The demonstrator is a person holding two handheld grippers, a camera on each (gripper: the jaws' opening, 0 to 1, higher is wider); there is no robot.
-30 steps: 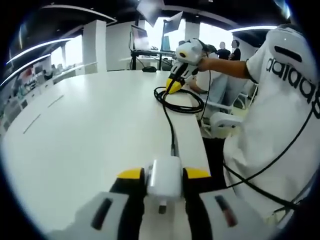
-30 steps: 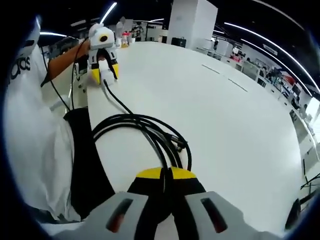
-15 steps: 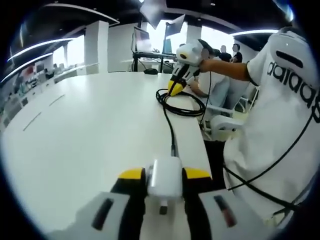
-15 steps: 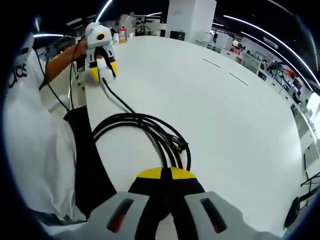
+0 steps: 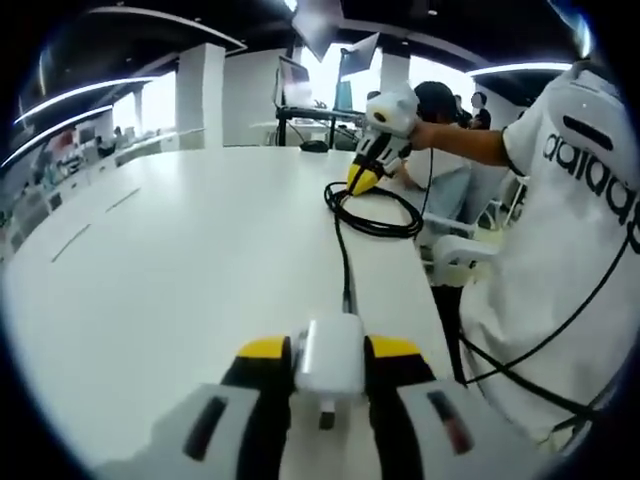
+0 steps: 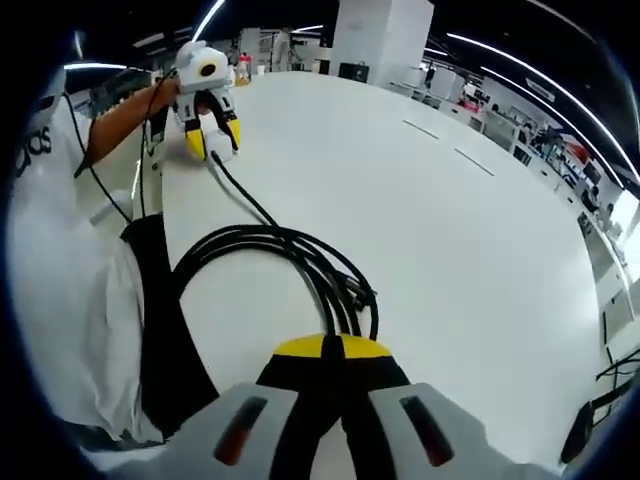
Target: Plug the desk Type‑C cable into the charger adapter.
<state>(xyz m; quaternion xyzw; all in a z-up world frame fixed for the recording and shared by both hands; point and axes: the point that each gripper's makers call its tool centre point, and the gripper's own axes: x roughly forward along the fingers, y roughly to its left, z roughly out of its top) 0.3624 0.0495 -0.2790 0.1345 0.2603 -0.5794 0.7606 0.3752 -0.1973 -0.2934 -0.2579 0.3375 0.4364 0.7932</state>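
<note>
Pinching the white charger adapter (image 5: pixel 328 355) at the table (image 5: pixel 180 260) edge, the left tongs (image 5: pixel 328 350) are faced by the right tongs (image 6: pixel 335 348), pressed together on the black Type-C cable (image 6: pixel 300 265) (plug already at the adapter, seemingly). If the cable is pulled taut, the plug could be dragged askew.

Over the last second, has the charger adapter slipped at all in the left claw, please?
No. The charger adapter sits where it did between the yellow tips of the left claw, which ride fixed in this view.

Bright ceiling strip lights (image 6: pixel 215 20) wash the white surface (image 5: pixel 180 260); windows (image 5: pixel 330 70) glare at upper centre, fisheye edges bend.
</note>
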